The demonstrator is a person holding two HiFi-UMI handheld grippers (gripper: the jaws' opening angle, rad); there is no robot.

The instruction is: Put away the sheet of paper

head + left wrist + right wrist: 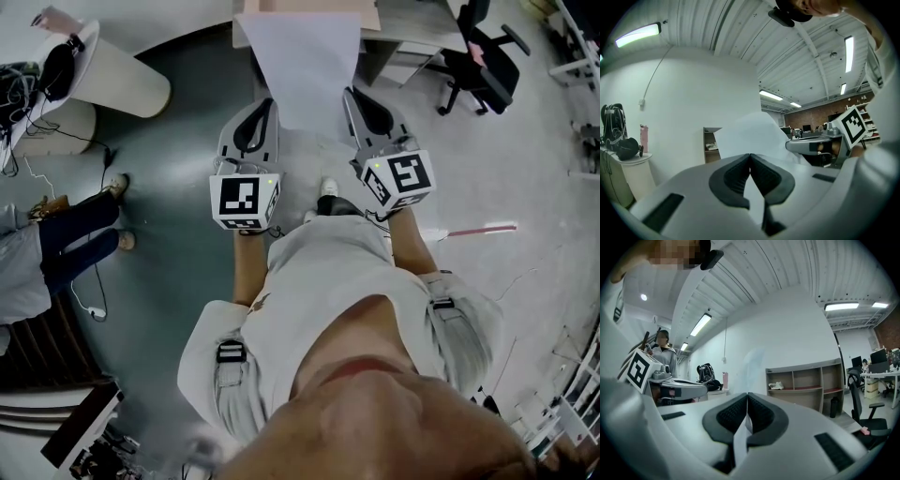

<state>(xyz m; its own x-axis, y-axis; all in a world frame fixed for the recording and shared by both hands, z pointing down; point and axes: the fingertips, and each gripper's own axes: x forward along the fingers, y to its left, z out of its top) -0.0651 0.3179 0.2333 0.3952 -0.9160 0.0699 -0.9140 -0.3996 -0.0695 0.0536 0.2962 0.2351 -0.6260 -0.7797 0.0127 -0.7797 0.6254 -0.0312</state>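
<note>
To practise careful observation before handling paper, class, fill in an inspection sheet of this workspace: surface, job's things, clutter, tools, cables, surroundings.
Surface: grey floor; the sheet is held above it.
Job's things: sheet of paper, held in the air by its near edge.
Clutter: red-and-white strip on the floor.
Tools: left tool and right tool both shut on the sheet of paper.
Cables: white cable loose on the floor.
Surroundings: office chair, shelf unit, bystander.

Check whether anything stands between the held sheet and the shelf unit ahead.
Nothing visible does. The left gripper and right gripper both clamp the sheet of paper, whose far edge overlaps the shelf unit in the head view. The office chair stands off to the right.
</note>
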